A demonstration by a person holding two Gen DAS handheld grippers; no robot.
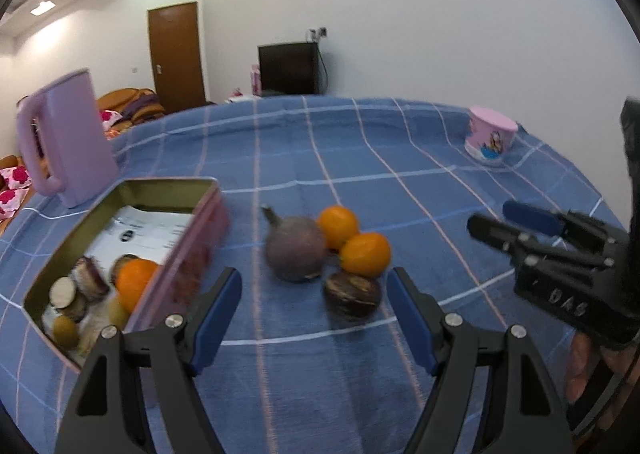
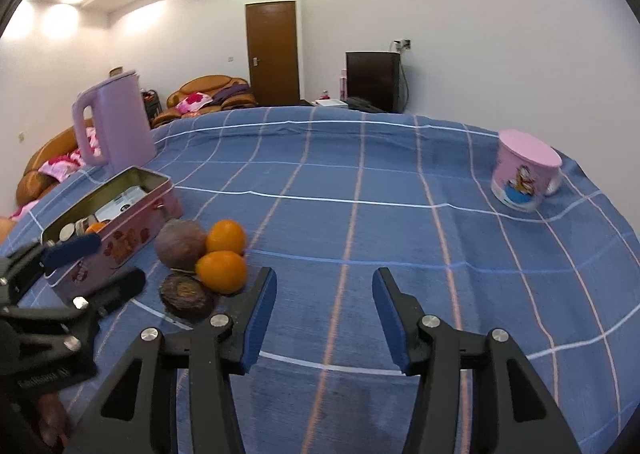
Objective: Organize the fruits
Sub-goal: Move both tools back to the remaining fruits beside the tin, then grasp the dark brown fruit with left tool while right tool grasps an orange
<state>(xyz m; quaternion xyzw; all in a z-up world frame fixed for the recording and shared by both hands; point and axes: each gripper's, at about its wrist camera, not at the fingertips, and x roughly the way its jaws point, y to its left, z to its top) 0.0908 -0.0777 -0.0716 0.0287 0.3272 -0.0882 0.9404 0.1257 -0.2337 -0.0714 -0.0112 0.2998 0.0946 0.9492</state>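
A pink tin box (image 1: 200, 238) (image 2: 132, 230) lies open on the blue checked cloth and holds an orange (image 1: 134, 282) and several small fruits. Beside it lie a purple round fruit (image 1: 296, 250) (image 2: 181, 244), two oranges (image 1: 338, 226) (image 1: 366, 254) (image 2: 226, 236) (image 2: 221, 271) and a dark brown fruit (image 1: 352, 294) (image 2: 186, 294). My left gripper (image 1: 314, 290) is open and empty, just short of this pile. My right gripper (image 2: 324, 294) is open and empty over bare cloth right of the pile; it also shows in the left wrist view (image 1: 494, 224).
A lilac kettle (image 1: 68, 138) (image 2: 116, 126) stands behind the tin. A pink cartoon mug (image 1: 490, 136) (image 2: 522, 170) stands upside down at the far right. The table's far edge curves behind them, with a sofa, a door and a black cabinet beyond.
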